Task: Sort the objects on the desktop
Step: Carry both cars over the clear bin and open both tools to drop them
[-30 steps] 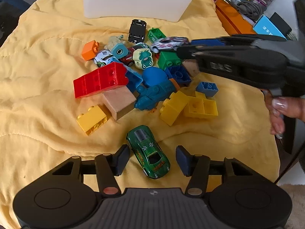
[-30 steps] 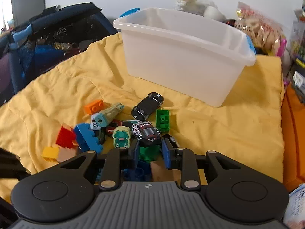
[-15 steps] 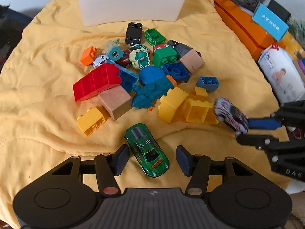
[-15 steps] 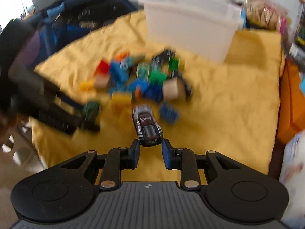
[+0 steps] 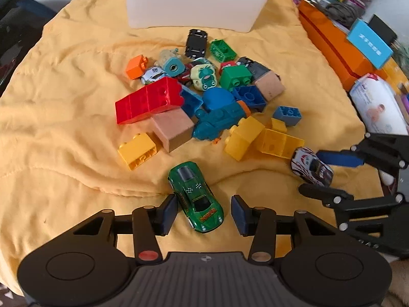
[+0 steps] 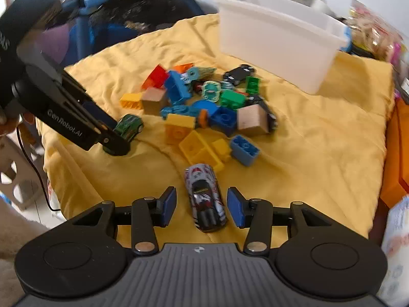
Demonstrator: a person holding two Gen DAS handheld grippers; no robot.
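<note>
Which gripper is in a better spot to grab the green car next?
Left. The left gripper is open with the green car sitting right between its fingers. The right gripper is off to the side, open around the white racing car, apart from the green one.

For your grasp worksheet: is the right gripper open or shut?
Open: the right gripper shows clear gaps either side of the white car.

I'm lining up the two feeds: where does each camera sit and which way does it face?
Left wrist: on the left gripper, facing the white bin across the toy pile; its open fingers flank the green car.
Right wrist: on the right gripper, facing the pile; its fingers flank the white race car.
Both views show both cars.
</note>
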